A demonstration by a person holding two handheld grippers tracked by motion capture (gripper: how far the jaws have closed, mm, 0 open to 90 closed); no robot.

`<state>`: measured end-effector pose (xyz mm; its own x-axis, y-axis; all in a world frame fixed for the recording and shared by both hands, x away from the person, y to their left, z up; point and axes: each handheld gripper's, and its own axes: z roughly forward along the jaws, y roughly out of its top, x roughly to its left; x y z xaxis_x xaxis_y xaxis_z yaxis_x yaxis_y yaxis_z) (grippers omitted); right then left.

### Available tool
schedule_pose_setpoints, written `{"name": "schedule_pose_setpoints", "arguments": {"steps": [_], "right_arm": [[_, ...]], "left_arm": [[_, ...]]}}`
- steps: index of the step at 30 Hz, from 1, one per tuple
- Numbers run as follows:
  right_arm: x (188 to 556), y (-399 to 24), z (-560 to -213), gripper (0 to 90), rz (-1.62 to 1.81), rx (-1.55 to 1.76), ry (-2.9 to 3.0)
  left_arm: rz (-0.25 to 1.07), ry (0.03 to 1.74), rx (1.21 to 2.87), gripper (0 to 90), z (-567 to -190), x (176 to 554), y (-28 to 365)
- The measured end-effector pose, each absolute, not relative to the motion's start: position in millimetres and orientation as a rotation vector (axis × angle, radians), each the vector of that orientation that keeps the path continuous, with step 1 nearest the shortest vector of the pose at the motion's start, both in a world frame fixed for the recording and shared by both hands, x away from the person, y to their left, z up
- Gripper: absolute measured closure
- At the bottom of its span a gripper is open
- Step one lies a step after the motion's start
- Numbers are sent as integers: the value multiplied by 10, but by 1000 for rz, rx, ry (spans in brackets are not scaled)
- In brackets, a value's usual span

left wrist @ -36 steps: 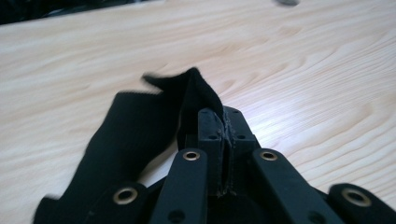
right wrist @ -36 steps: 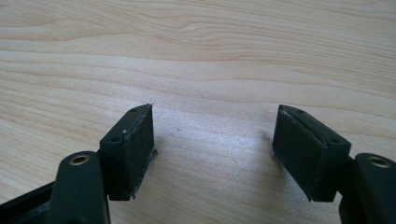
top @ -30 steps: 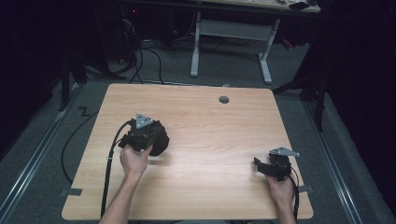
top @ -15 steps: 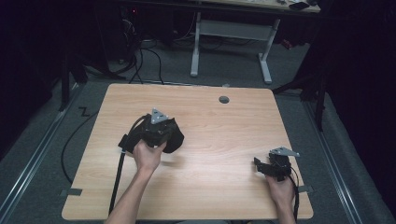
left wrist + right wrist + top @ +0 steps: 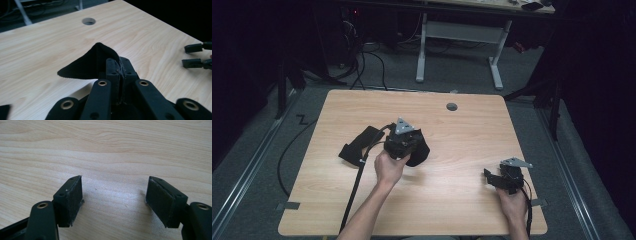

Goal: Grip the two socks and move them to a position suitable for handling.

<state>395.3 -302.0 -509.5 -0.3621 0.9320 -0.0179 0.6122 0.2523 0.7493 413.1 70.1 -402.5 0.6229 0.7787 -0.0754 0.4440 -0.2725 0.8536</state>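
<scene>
Black cloth (image 5: 362, 146), dark fabric on the wooden table (image 5: 452, 210), trails left from the left gripper (image 5: 404, 142) across the middle of the tabletop; one end is clamped in that gripper, the rest lies flat behind it. In the high view the cloth under the gripper body is hidden, so where fabric ends and black housing begins is hard to make out. The left hand (image 5: 388, 167) covers the gripper's back. The person's forearms are cut off at the bottom edge.

The left gripper view gives what the high view can't: jaws pressed together on a pinched fold of the cloth (image 5: 87, 65), which peaks up just ahead of the jaws and drapes to their left onto the table (image 5: 50, 40). Far right of those jaws, the right gripper (image 5: 197, 55) sits low on the wood with a gap between its jaws.

The right gripper view shows its pads (image 5: 73, 197) standing wide apart, bare table (image 5: 112, 150) between them, gripping nothing. In the high view the right gripper (image 5: 492, 177) sits well apart from the cloth, near the table's front right, right hand (image 5: 512, 205) behind it.

Table hole (image 5: 452, 106) lies beyond the left gripper.
</scene>
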Motion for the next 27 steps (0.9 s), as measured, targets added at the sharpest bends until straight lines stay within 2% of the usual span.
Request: {"name": "schedule_pose_setpoints", "arguments": {"steps": [6, 19, 27], "right_arm": [[3952, -3019, -5094, 292, 916, 1402, 2066], [3950, -3017, -5094, 292, 916, 1405, 2065], [3949, -3016, -5094, 314, 922, 1393, 2073]], "left_arm": [[419, 940, 1938, 875, -4151, 4161, 434], [370, 1078, 1962, 869, -4627, 4187, 460], [353, 1119, 1985, 864, -4748, 4201, 472]]}}
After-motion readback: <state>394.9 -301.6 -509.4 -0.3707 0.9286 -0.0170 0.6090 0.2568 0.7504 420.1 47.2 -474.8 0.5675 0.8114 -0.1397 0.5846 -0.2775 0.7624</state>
